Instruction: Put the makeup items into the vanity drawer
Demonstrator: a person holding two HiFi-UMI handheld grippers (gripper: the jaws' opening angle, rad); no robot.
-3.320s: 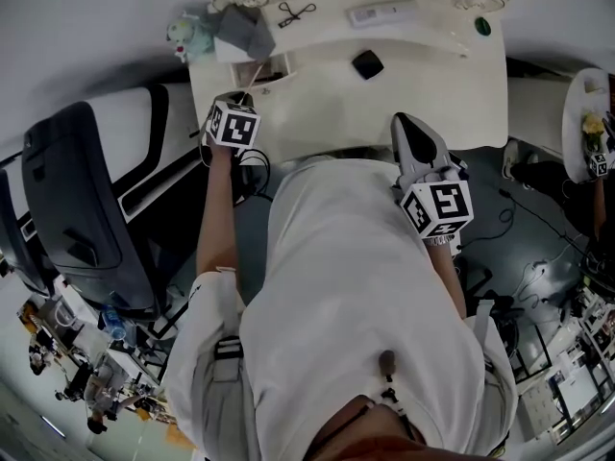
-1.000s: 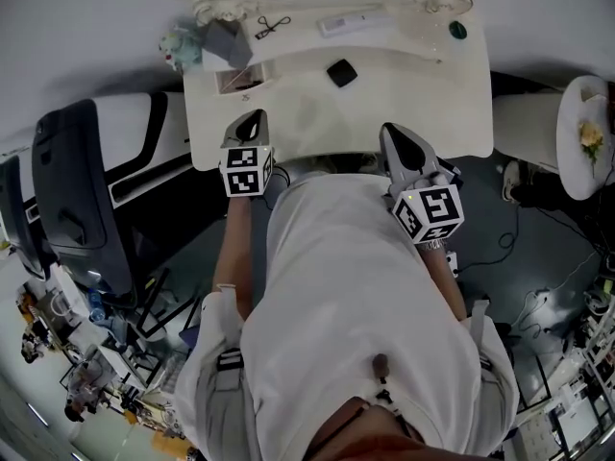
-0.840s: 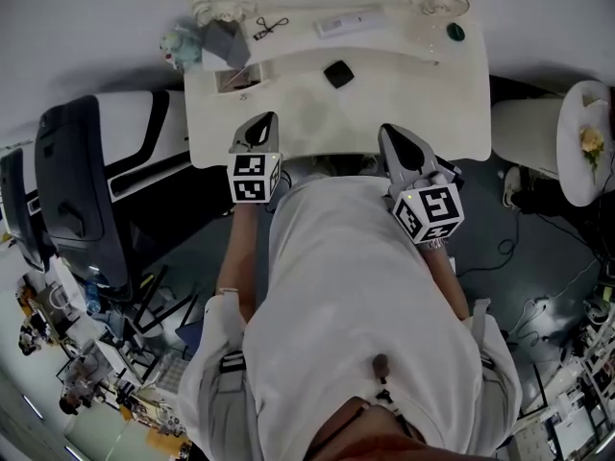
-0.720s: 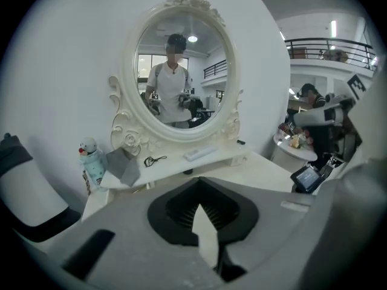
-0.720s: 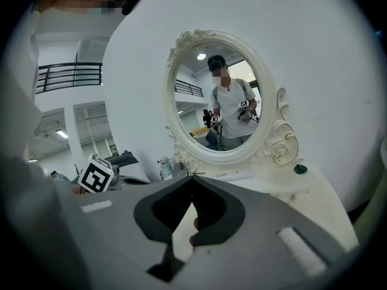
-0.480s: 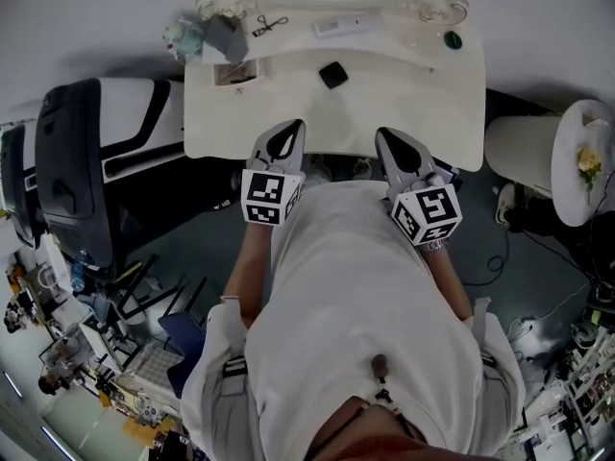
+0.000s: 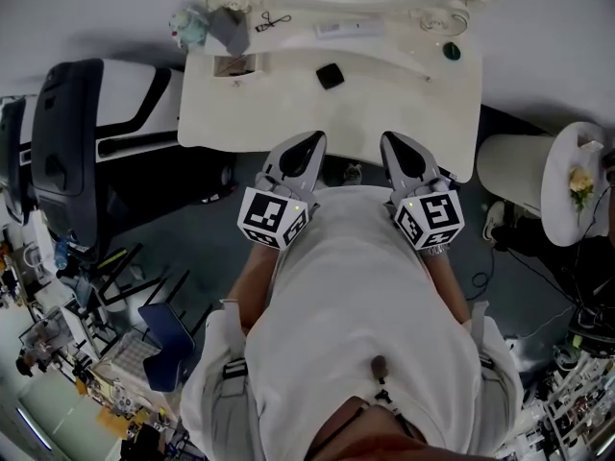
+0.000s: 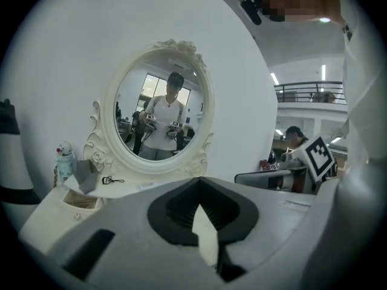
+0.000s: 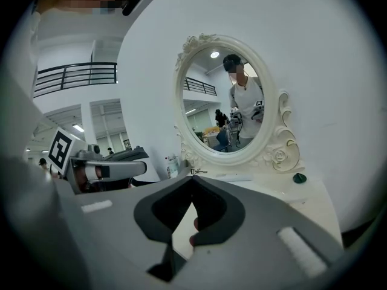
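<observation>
Both closed: left tongs point(image 7: 315, 140) beside right tongs point(image 7: 389, 142)

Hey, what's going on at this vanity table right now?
A person stands at the white vanity, one hand-held gripper in each hand. The left hand-held gripper and right hand-held gripper are shut and empty, hovering near the front edge. The black compact, eyelash curler and other items lie on top; the small drawer at the left is open.

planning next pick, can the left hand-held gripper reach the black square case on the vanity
Probably yes: the black square case lies alone on the vanity top, nothing between it and the left hand-held gripper, jaws shut.
</observation>
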